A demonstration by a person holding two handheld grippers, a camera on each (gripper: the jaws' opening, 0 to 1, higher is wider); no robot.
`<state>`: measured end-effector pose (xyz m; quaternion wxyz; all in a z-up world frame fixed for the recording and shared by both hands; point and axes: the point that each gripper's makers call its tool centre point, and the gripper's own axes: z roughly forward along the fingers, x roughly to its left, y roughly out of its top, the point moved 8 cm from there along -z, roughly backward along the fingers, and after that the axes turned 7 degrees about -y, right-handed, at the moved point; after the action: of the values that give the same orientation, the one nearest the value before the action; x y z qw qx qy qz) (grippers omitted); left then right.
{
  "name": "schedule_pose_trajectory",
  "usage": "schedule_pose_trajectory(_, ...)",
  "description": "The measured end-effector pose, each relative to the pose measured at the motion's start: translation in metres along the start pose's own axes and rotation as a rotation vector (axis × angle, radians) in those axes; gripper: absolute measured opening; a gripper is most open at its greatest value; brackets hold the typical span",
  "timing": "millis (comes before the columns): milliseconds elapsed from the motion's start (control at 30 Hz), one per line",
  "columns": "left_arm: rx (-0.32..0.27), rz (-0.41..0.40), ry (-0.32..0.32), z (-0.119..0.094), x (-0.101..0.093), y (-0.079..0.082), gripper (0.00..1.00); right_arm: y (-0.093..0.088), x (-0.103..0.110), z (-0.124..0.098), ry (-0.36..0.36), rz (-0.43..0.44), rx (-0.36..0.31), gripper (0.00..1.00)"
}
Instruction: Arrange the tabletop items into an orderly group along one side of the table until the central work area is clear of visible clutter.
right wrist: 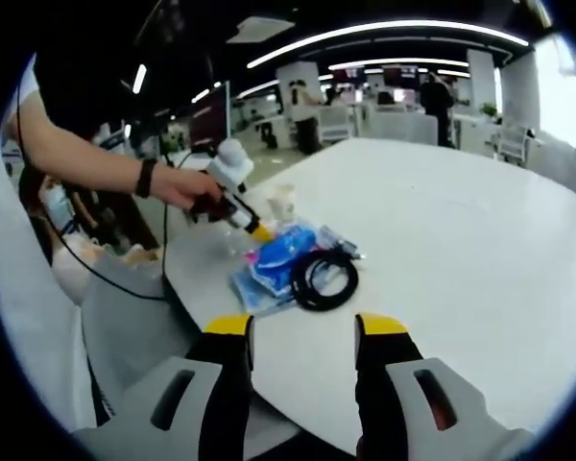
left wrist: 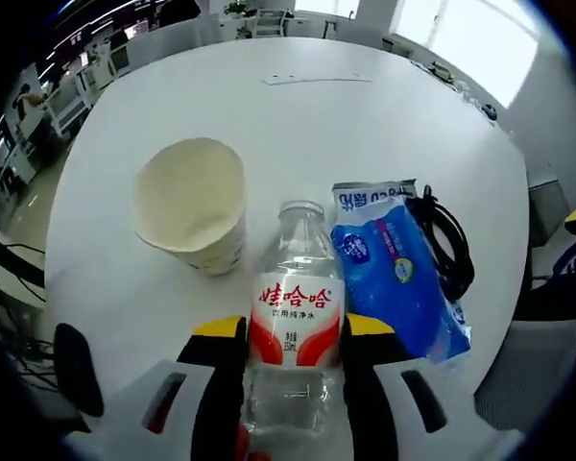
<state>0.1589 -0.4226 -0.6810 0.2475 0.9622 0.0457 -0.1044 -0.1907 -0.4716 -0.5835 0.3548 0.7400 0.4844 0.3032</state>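
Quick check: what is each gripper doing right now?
Left gripper: shut on the clear plastic water bottle with the red label.
Right gripper: open, holding nothing.

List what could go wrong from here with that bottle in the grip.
1. The left gripper fingers clamp a thin clear water bottle; it may dent or slip.
2. The paper cup stands close beside the bottle, so a sideways swing could topple it.
3. The blue wipes pack and black cable lie near the table edge and could be pushed off.
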Motion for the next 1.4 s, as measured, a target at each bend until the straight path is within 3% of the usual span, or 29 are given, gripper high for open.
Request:
schedule_pose_trajectory(467,0.021,-0.009,0.012,-0.013,-0.008,-0.019,0.39,0.001,0.002,0.008,0.029,-0.009,0.006,0.40)
schedule_pose_trajectory(867,0.038,-0.003,0.005,-0.009,-0.008,-0.009,0.43,0.000,0.003,0.009,0.037,-0.007,0.013,0.40)
schedule_pose_trajectory(1133,0.070,0.023,0.003,-0.002,-0.005,-0.007,0.40,-0.004,0.000,0.005,0.026,0.007,0.015,0.40)
schedule_pose_trajectory(1400,0.062,0.022,-0.020,-0.004,-0.005,-0.010,0.38,-0.006,-0.001,0.005,0.019,0.017,0.015,0.40)
